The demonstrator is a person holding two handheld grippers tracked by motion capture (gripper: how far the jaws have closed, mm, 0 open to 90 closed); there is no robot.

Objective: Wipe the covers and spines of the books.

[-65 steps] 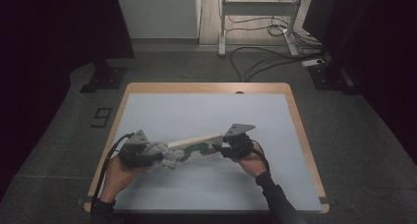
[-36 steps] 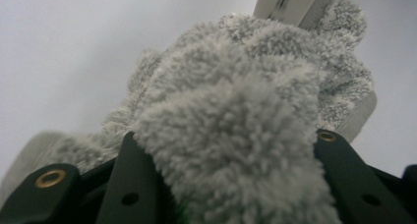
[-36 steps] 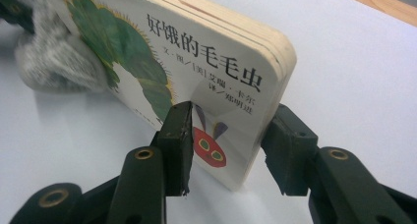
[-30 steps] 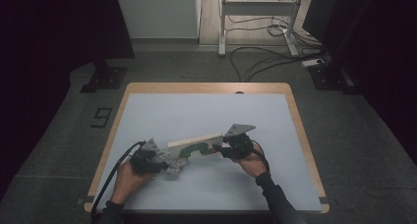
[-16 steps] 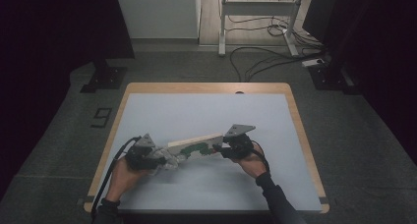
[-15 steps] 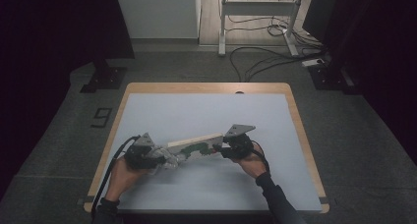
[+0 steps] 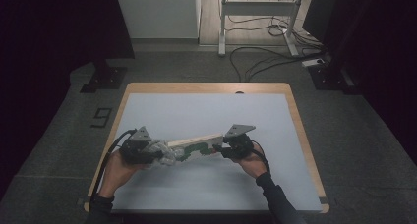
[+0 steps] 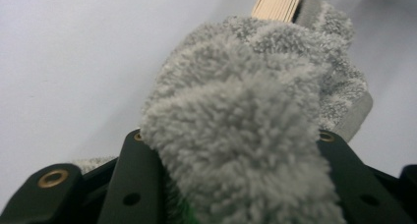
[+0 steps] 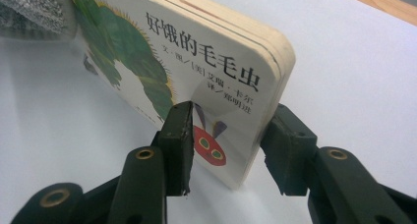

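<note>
High view: cloth at the book's left end, book held from the right

High view is showing a board book (image 7: 196, 146) stretching across the near middle of the tabletop (image 7: 206, 111), its long axis running from the person's left to right and climbing slightly toward the right; the right tool (image 7: 222, 150) is gripping the book's right end, and the left tool (image 7: 158, 154) is sitting at the opposite end with a grey fluffy cloth (image 7: 164, 153) bunched against the book.

Right gripper view is showing the book (image 9: 196, 76) standing on its edge between the two black jaws, one jaw pressing on the printed cover near the caterpillar's red face and the other bearing on the back; the jaws are standing only as wide as the book is thick, so the right tool is clamping it firmly. Left gripper view is showing the cloth (image 8: 246, 135) swelling up between the jaws, squeezed from both sides, so the left tool is closed on the cloth; the pale page edges of the book (image 8: 278, 3) are poking out just beyond the wad, touching it.

The deciding relation, as I am judging it, is that the book is lying straight ahead of the cloth along its own length; the left hand is the one nearest the uncovered cover, so any wiping stroke is likely running rightward along that axis toward the right tool, which is serving as the anchor.
</note>
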